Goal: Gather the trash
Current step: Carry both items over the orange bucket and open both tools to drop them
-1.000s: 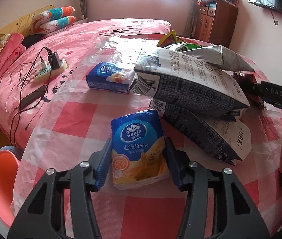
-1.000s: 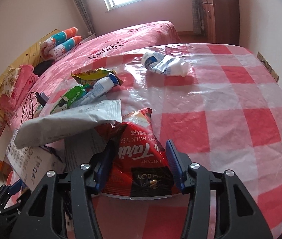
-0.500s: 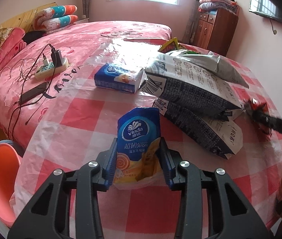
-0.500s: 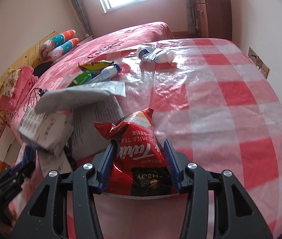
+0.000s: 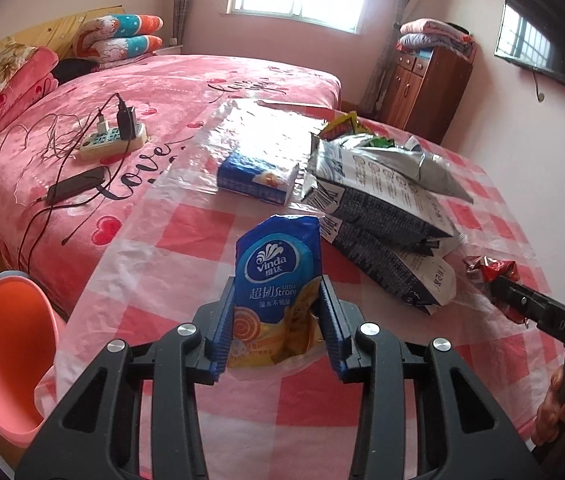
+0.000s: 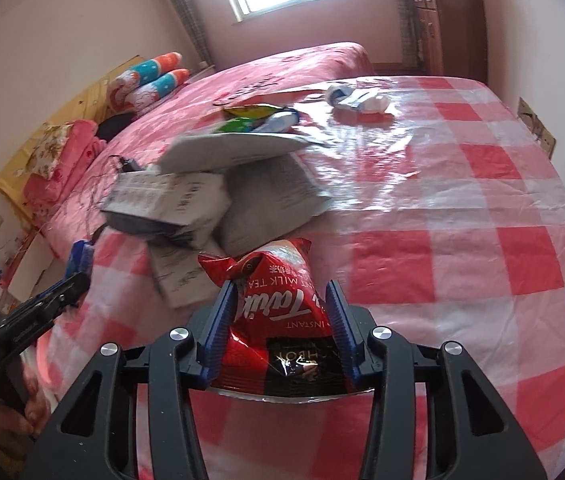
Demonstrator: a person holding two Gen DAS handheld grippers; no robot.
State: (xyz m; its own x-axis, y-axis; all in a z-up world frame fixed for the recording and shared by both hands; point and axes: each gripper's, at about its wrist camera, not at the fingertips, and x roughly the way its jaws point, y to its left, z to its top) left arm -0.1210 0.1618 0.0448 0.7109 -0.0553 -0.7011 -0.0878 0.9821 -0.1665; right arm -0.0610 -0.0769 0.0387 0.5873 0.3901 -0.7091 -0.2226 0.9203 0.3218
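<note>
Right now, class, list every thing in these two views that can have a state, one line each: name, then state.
left gripper: shut on the blue tissue pack
blue tissue pack: torn open, crumpled, held upright
right gripper: jaws closing, shut on the red milk tea packet
red milk tea packet: crumpled, held
grey snack bags: torn open, piled
second tissue pack: lying flat
power strip: chargers plugged in

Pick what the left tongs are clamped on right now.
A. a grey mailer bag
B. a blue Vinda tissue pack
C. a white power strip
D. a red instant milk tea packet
B: the left tongs pinch the blue Vinda tissue pack between their blue pads.
</note>
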